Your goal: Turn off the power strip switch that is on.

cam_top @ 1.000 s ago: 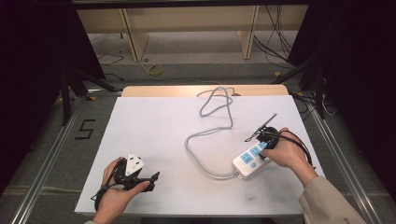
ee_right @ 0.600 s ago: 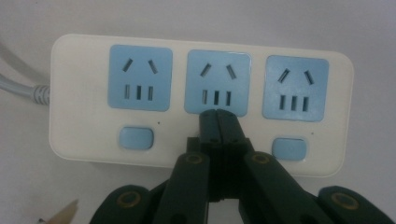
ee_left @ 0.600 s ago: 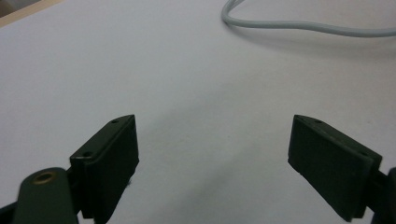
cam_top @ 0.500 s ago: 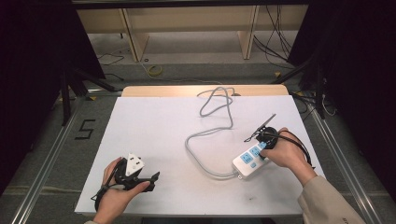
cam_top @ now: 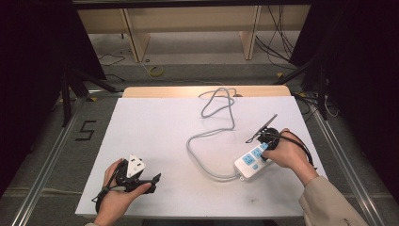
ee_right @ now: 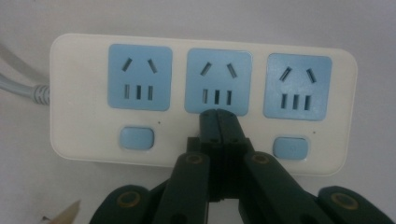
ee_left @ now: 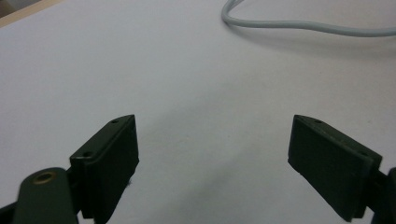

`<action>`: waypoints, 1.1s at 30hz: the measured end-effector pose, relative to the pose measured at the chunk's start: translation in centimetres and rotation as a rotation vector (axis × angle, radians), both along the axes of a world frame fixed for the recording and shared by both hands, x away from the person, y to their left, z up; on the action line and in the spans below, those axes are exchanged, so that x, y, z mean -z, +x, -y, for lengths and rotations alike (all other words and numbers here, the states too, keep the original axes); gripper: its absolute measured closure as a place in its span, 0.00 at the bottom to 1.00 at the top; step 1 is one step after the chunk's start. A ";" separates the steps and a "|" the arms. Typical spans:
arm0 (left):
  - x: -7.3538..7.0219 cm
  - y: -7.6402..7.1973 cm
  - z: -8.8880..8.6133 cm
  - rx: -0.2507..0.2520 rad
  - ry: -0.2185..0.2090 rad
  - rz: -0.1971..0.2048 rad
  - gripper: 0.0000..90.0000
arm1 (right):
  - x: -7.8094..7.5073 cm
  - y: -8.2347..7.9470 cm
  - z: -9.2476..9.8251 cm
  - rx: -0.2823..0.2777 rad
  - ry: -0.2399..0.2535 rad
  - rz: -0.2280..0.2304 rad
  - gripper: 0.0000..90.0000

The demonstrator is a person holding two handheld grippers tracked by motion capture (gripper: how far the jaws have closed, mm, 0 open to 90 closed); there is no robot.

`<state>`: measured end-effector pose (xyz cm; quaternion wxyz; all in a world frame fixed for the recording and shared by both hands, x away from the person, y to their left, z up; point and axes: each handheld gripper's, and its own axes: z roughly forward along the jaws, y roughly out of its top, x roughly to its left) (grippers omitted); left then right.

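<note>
A white power strip with three light-blue socket panels is seen lying on the white table, toward its right near edge. No brand or lettering can be read on the strip itself; in the right gripper view each socket panel carries a two-slot pair above three short slots, and a small blue switch button is seen below the left panel, another below the right one. The only writing that can be read is a dark figure "5" marked on the floor to the left of the table.

The right gripper is held over the far end of the strip, its jaws pressed fully together with nothing between them; in the right gripper view the joined tips are placed at the lower edge of the middle socket panel, where its button would be. Whether the tips touch the strip cannot be told.

The left gripper is rested near the table's left near corner, jaws spread wide and empty over bare tabletop. The strip's grey cable is seen looping away toward the far edge of the table.

Against the earlier frames, nothing is found changed: both hands, both grippers, the strip and the cable are kept in the same places.
</note>
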<state>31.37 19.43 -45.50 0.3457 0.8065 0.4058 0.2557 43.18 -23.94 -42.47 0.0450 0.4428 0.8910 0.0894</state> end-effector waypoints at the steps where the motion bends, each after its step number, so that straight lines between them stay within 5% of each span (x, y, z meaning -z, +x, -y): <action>1: 0.0 0.0 0.0 0.000 0.000 0.000 0.17 | 0.0 0.0 0.0 0.001 0.000 -0.001 1.00; 33: 0.0 0.0 0.0 0.002 0.002 0.003 0.17 | 0.2 0.0 -0.3 -0.002 -0.025 0.004 1.00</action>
